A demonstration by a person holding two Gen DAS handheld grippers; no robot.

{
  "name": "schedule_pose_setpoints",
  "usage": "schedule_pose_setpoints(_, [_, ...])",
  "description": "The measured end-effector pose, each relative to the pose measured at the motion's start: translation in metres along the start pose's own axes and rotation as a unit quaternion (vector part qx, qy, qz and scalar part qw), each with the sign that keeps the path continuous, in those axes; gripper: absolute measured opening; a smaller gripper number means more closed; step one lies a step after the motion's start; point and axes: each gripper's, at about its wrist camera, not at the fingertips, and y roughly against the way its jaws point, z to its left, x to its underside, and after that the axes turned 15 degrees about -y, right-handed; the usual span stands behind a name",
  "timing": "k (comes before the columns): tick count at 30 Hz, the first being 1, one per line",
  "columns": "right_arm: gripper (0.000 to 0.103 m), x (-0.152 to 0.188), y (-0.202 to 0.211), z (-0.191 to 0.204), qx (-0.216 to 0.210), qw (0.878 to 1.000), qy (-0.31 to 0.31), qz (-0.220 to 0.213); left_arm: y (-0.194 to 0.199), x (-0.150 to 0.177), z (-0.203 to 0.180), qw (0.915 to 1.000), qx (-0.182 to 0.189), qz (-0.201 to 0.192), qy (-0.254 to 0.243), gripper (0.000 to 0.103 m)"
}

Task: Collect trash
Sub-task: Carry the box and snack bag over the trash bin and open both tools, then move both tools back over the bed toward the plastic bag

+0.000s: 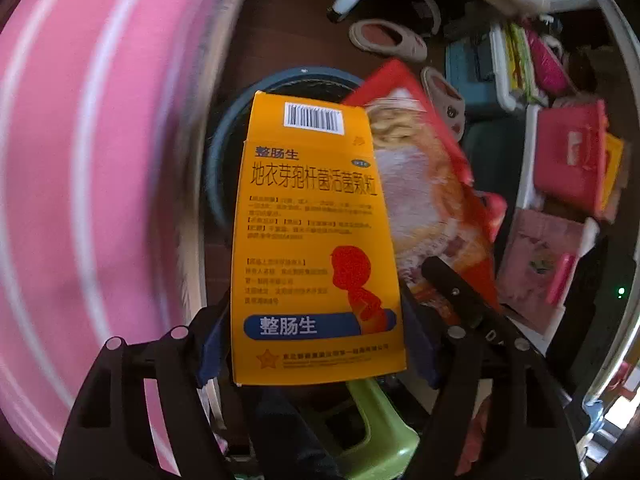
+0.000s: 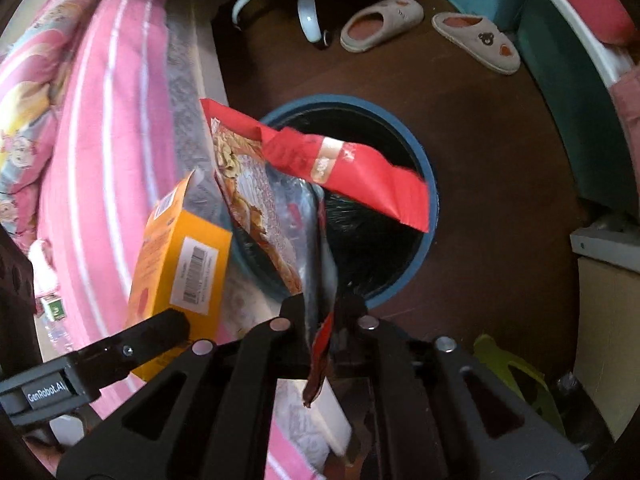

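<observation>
A: We have the left gripper [image 1: 316, 344] clamped across the width of the orange medicine box [image 1: 316, 240], its jaws set wide, one on each side of the carton. The box stands upright between the fingers, barcode end up, over the near rim of the blue bin [image 2: 424, 184].

B: And our right gripper [image 2: 320, 312] has the red noodle wrapper [image 2: 360, 176] between its narrow jaws, by the bottom edge. Whether the pads are really pressing on the foil, we cannot tell. The wrapper's torn red top flops out over the bin's black liner [image 2: 360, 236].

A: We see both items side by side, the box left of the wrapper, beside the pink blanket [image 2: 104, 140].

B: Beyond the bin we see two slippers [image 2: 476, 42] on the dark floor [image 2: 480, 240].
</observation>
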Motion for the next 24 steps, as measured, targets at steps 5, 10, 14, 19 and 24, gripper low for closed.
schedule_pose_setpoints(5, [0.079,-0.018,-0.025,-0.013,0.052,0.998,0.023,0.0,-0.03,-0.025,0.002,0.9996,0.006,0.028,0.006,0.085])
schedule_pose_setpoints(10, [0.079,-0.007,0.0,-0.029,0.038,0.999,0.026,-0.007,-0.021,-0.015,-0.005,0.9998,0.008,0.019,0.007,0.087])
schedule_pose_setpoints(14, [0.079,0.012,0.034,-0.016,0.024,0.998,0.056,-0.019,0.0,0.013,-0.003,0.9995,0.007,0.022,0.024,0.087])
schedule_pose_setpoints(19, [0.079,0.051,0.091,0.024,0.028,0.99,0.118,-0.068,0.05,0.06,0.007,0.9984,0.005,0.016,0.053,0.087])
schedule_pose_setpoints(24, [0.079,0.095,0.129,0.075,0.034,0.981,0.178,-0.074,0.117,0.111,0.028,0.9962,0.0,-0.02,0.085,0.088])
